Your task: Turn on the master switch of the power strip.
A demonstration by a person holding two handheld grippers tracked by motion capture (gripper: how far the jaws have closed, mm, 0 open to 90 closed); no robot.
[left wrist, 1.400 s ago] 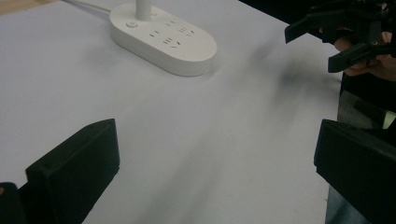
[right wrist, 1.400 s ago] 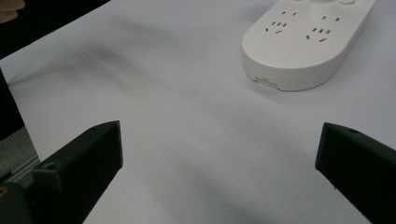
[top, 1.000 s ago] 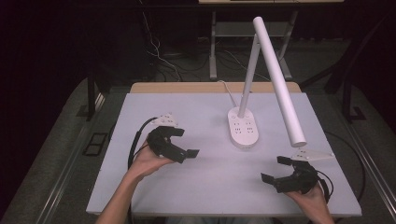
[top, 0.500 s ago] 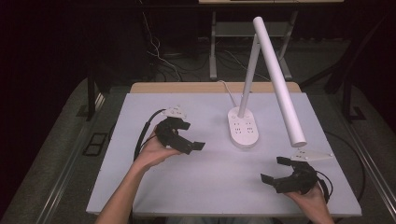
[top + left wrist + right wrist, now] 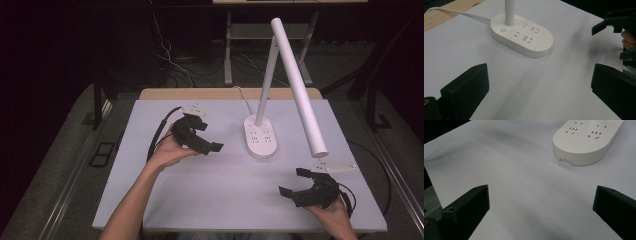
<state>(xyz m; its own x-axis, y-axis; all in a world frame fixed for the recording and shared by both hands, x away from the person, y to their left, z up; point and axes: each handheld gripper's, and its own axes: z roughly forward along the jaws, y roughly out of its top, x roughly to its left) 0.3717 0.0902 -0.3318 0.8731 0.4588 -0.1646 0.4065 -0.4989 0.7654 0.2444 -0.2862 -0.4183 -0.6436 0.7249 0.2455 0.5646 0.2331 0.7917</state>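
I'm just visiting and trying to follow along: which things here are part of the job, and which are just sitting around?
Part of the job:
- desk lamp, with its white socket base
- left gripper, fingers open, nearest the base
- right gripper, fingers open, near the table's front edge

Just lying about:
- white table
- lamp's cord
- metal stand and loose cables on the floor behind

I see a white lamp (image 5: 295, 85) with a white oval base (image 5: 260, 137) marked by small dark socket slots, on a pale grey-white desk (image 5: 225, 185) edged in light wood at the far side. My left gripper (image 5: 209, 142) and right gripper (image 5: 292, 182) are both matt black, with black cables.
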